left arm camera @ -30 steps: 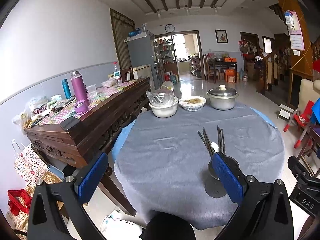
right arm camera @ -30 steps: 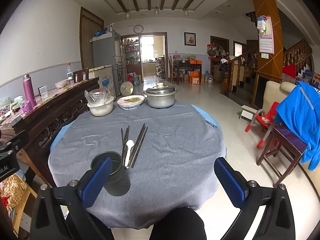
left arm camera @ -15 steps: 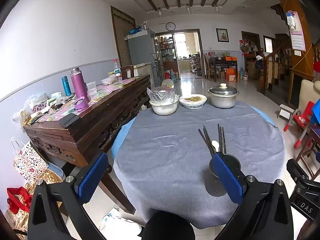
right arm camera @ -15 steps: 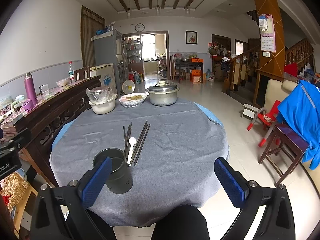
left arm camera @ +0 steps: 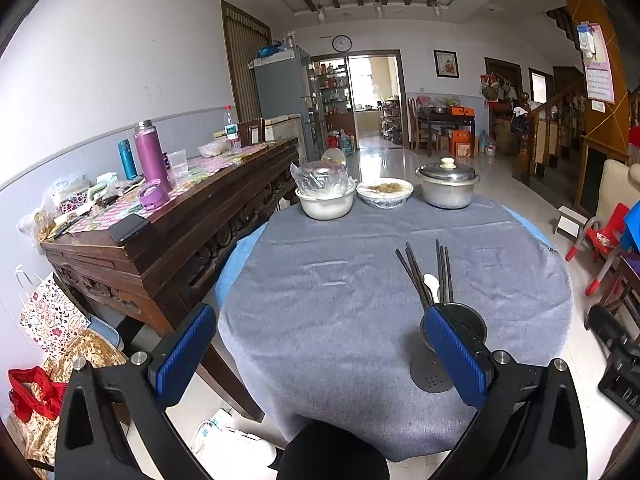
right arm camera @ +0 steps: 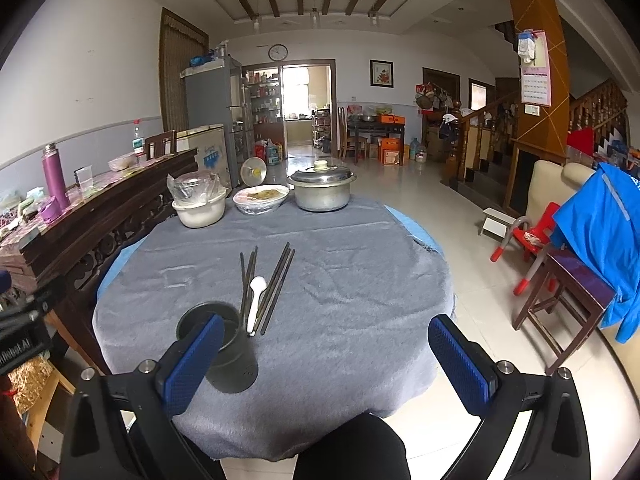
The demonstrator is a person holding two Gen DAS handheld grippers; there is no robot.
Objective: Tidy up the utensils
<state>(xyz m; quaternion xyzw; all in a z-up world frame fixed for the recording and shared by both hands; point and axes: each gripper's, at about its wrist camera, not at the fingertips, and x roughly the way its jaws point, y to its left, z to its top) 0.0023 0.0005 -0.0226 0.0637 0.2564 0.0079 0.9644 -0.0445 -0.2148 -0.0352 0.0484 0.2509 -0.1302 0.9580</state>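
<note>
Several dark chopsticks and a white spoon lie flat on the round table's grey cloth. A dark cylindrical utensil holder stands upright just in front of them, near the table's front edge. In the left wrist view the chopsticks, spoon and holder sit at the right, partly behind my right finger. My left gripper is open and empty, above the table's front left edge. My right gripper is open and empty, just right of the holder.
A white basin with a plastic bag, a covered dish and a lidded metal pot stand at the table's far edge. A cluttered wooden sideboard runs along the left. A stool with a blue jacket stands to the right.
Both grippers have moved slightly forward toward the table; the holder and utensils appear a little closer. Nothing on the table has moved.
</note>
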